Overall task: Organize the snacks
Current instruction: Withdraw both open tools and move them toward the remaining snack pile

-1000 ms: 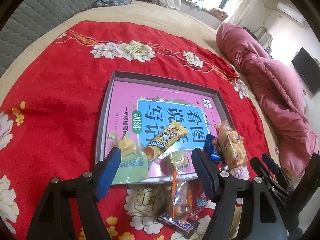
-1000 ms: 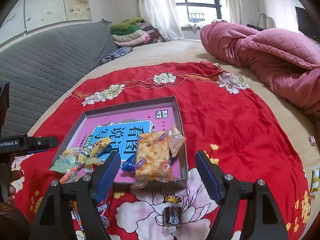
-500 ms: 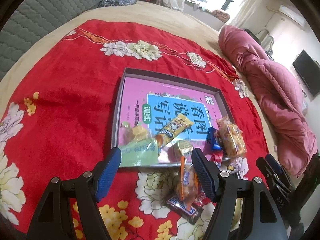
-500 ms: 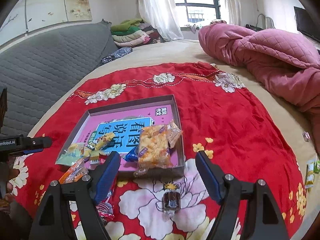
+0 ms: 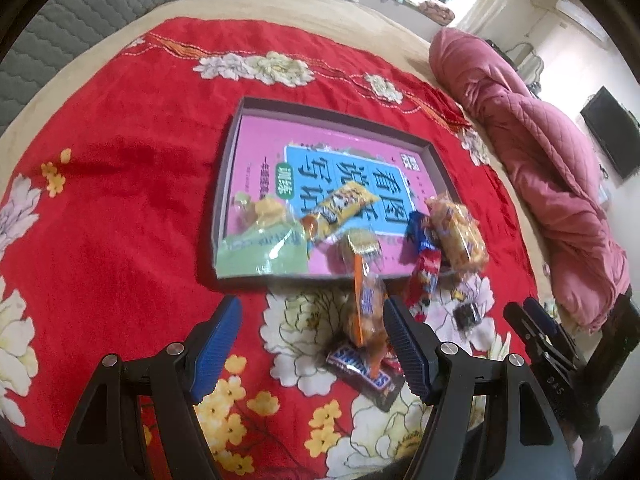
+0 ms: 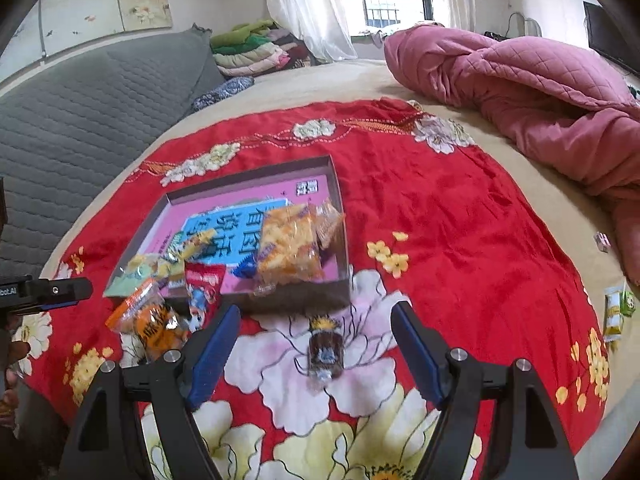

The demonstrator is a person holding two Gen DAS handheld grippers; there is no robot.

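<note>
Both grippers have backed away from the box (image 6: 338,216), its snacks now smaller at frame centre, right gripper (image 6: 314,354) and left gripper (image 5: 312,350) jaws spread empty, framing the dark candy (image 6: 325,354) as the likely next pick.

The far half of the box (image 5: 256,109) is bare, so a gripper could go in there. Snacks (image 5: 362,304) crowd its near edge and spill over it. The red cloth (image 5: 120,200) to the left lies open
</note>
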